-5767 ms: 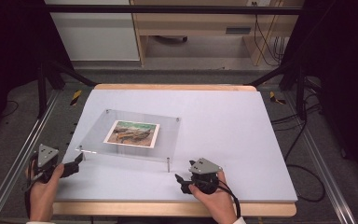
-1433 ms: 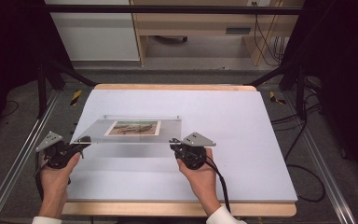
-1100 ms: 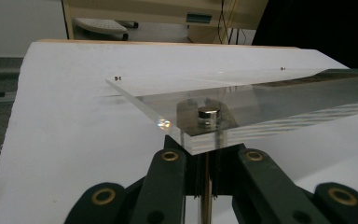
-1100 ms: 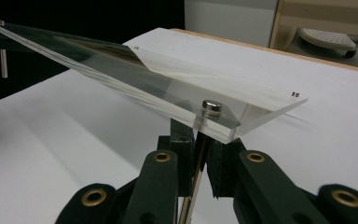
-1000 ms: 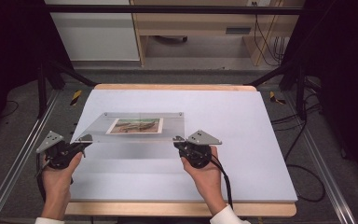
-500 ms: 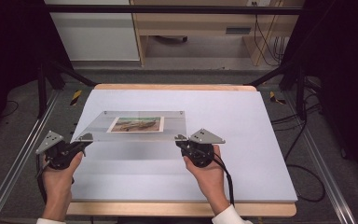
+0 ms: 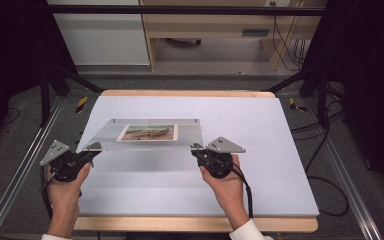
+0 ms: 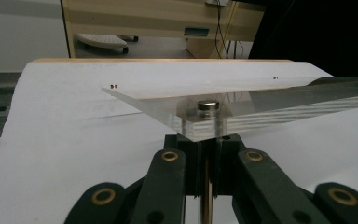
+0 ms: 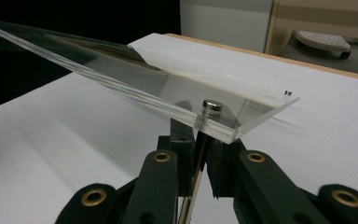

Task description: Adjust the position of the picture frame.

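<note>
Lifted off table [image 7: 280, 150] since earlier, clear frame [image 7: 145, 134], left claw [image 7: 94, 148] and right claw [image 7: 196, 148] apparently gripping corner standoffs.

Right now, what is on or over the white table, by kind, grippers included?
Clear acrylic photo frame: 1
Printed picture inside it: 1
Handheld grippers: 2, left gripper and right gripper, each clamped on a near corner post
Total: 4

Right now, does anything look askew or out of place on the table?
The clear acrylic frame holding a picture sits tilted: its near edge is raised off the white table while the far edge stays low. The left gripper and right gripper each clamp a near corner. Nothing looks spilled or damaged.
</note>
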A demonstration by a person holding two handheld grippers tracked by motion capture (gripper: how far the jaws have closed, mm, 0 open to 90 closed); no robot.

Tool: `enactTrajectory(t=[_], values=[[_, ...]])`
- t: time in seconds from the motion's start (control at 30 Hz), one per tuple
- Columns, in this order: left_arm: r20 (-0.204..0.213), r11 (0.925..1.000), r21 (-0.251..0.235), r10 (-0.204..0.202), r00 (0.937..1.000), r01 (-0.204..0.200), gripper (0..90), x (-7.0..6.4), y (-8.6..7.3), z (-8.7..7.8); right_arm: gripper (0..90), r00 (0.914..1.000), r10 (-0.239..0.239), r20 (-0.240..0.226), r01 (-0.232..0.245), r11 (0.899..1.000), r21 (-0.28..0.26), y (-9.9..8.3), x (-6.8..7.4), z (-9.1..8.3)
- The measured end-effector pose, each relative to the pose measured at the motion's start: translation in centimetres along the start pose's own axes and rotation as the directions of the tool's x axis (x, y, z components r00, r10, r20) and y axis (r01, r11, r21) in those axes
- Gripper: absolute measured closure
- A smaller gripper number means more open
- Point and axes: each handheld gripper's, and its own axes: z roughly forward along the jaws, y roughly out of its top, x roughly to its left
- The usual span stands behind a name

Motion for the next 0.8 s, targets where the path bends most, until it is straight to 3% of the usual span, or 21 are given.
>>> enactTrajectory(t=[0.8], values=[[0.013, 0.9997, -0.020, 0.011, 0.9999, -0.011, 83.9, -1.6, 0.6, 0.1, 81.9, 0.9996, 0.022, 0.018, -0.022, 1.000, -0.006, 0.3, -1.1, -0.9]])
